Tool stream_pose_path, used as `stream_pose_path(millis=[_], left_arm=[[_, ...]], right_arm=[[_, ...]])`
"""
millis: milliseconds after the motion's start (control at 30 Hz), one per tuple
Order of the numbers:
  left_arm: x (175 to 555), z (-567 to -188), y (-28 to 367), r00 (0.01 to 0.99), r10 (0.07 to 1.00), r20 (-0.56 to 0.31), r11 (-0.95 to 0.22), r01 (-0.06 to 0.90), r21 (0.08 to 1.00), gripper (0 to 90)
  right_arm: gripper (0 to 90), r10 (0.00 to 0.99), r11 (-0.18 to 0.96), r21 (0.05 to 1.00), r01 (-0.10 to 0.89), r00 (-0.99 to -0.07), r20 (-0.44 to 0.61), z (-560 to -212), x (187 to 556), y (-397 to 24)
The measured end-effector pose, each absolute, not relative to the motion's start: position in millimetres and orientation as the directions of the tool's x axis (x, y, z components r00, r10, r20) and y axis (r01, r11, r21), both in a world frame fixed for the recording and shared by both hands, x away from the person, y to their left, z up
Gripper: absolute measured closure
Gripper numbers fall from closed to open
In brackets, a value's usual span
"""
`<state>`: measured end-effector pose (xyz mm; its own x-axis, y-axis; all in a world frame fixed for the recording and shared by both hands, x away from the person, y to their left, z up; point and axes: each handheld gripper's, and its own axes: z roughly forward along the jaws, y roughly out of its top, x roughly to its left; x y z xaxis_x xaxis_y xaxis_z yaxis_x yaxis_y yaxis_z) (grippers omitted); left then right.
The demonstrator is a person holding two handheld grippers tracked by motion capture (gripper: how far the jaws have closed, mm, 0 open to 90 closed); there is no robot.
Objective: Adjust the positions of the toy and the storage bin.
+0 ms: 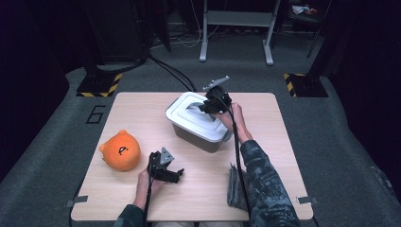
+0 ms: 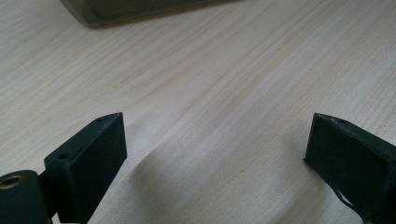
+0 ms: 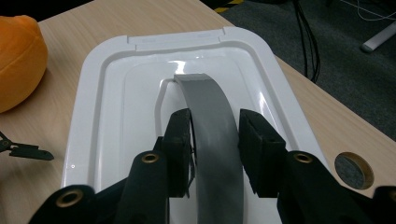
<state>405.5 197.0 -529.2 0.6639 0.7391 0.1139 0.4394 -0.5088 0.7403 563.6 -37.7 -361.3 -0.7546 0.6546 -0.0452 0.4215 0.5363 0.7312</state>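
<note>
Left gripper (image 1: 176, 173): near left of table (image 1: 142, 118), jaws spread wide, nothing between them, bare wood beneath.
Box (image 1: 198, 137): centre of table, far side, white lid (image 3: 107, 93) on.
Right gripper (image 3: 215, 140): above lid, jaws astride grey handle (image 3: 210, 121), pads at its sides; firm contact cannot be told.

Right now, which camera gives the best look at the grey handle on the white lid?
The right gripper view: the grey handle arches up close between the right gripper jaws. The high view shows it small and partly hidden. The left gripper view catches just the box's lower edge.
</note>
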Motion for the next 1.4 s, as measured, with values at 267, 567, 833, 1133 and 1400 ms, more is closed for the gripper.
stream_pose_path(millis=[267, 567, 833, 1133, 1400], left_arm=[[406, -529, 197, 0.663, 0.740, 0.112, -0.507, 0.440, 0.741, 4.7], [406, -530, 197, 0.662, 0.742, 0.105, -0.500, 0.442, 0.745, 4.8], [406, -529, 197, 0.667, 0.736, 0.114, -0.513, 0.439, 0.738, 5.0], [406, -529, 198, 0.667, 0.737, 0.112, -0.512, 0.442, 0.737, 4.9], [405, -530, 197, 0.661, 0.743, 0.105, -0.499, 0.443, 0.745, 4.9]], right_arm=[[66.1, 0.691, 0.514, 0.724, 0.460, -0.722, -0.033, -360, 552, -32], [63.2, 0.700, 0.539, 0.709, 0.455, -0.710, -0.076, -359, 540, -21], [65.0, 0.656, 0.564, 0.713, 0.416, -0.751, -0.081, -366, 550, -19], [66.8, 0.702, 0.503, 0.718, 0.481, -0.712, -0.015, -367, 544, -16], [66.9, 0.761, 0.441, 0.707, 0.552, -0.648, 0.031, -366, 532, -6]])
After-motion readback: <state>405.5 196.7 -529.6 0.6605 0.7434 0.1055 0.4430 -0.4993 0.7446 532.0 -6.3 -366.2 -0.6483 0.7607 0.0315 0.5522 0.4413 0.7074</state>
